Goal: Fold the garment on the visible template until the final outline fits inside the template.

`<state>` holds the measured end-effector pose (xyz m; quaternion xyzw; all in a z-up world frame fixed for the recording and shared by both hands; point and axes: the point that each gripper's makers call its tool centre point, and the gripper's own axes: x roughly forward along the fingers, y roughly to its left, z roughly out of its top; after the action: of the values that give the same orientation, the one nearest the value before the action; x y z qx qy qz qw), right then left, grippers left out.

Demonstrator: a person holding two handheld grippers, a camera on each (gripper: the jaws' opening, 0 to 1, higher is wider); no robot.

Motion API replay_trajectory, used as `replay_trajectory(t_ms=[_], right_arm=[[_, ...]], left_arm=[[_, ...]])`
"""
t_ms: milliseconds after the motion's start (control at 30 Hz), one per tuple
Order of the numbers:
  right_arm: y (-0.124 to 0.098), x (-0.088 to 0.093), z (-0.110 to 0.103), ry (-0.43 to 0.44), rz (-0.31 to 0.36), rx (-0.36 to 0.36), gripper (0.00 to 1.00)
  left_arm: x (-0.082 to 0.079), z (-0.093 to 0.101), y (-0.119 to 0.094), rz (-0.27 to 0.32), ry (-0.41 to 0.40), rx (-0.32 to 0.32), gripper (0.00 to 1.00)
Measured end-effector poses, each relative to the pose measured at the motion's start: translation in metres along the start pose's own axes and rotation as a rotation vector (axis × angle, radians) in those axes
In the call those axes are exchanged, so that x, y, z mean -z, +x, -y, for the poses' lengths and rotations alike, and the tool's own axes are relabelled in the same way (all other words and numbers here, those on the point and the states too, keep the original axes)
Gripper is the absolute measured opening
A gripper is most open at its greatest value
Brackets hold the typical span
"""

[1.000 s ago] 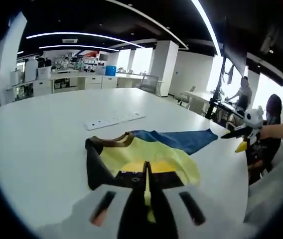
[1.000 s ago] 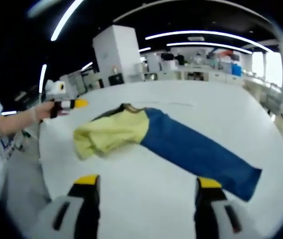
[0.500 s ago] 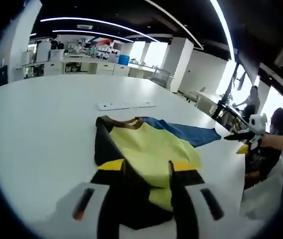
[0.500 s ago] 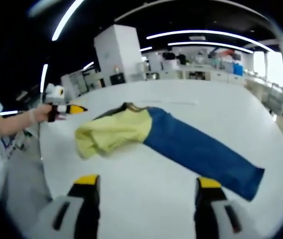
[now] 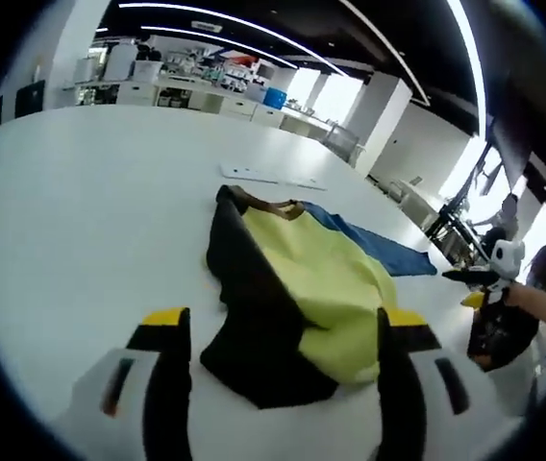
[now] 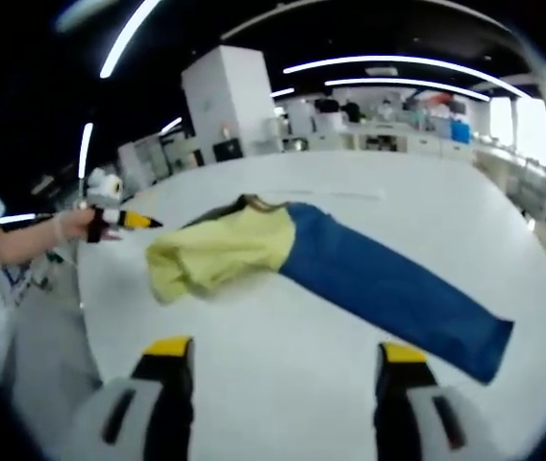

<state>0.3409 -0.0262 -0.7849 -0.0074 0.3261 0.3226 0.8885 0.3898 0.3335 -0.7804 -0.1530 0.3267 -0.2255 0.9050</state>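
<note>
A garment with a black panel [image 5: 254,317], a yellow body [image 5: 326,288] and a long blue sleeve [image 5: 379,248] lies crumpled on the white table [image 5: 71,211]. My left gripper [image 5: 283,322] hangs over its near edge, jaws wide apart and holding nothing. In the right gripper view the yellow part [image 6: 217,254] is bunched at the left. The blue sleeve [image 6: 388,288] stretches flat to the right. My right gripper [image 6: 285,351] stands open above bare table, short of the cloth. Each gripper appears in the other's view, held by a hand: the left gripper [image 6: 124,219], the right gripper [image 5: 465,286].
A long white strip [image 5: 273,178] lies flat on the table beyond the garment's collar. The round table's edge [image 5: 446,384] curves close at my right. Office desks, a white pillar [image 6: 225,101] and seated people stand beyond it.
My left gripper was shut on the garment's near edge, then opened wide and let the cloth drop flat. Its view swung a little. The right gripper held still and open.
</note>
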Motion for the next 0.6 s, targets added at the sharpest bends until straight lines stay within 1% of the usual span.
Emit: replay_trajectory(t_ms=[67, 167, 267, 367, 533, 600], right_arm=[[0.0, 0.001, -0.001, 0.001, -0.001, 0.0, 0.76], [0.001, 0.002, -0.001, 0.004, -0.001, -0.002, 0.76], [0.001, 0.003, -0.002, 0.006, -0.004, -0.005, 0.76], [0.001, 0.005, -0.002, 0.008, -0.006, -0.005, 0.76], [0.0, 0.004, -0.001, 0.008, -0.005, -0.005, 0.76], [0.0, 0.004, -0.001, 0.007, -0.007, -0.004, 0.76]], left_arm=[[0.004, -0.006, 0.0, -0.007, -0.018, 0.0, 0.76], [0.011, -0.005, -0.002, -0.021, -0.037, -0.009, 0.75], [0.02, -0.01, -0.004, -0.033, -0.064, -0.014, 0.73], [0.025, -0.012, -0.005, -0.041, -0.077, -0.022, 0.71], [0.037, -0.013, -0.005, -0.065, -0.085, -0.03, 0.68], [0.04, -0.014, -0.005, -0.076, -0.083, -0.03, 0.65]])
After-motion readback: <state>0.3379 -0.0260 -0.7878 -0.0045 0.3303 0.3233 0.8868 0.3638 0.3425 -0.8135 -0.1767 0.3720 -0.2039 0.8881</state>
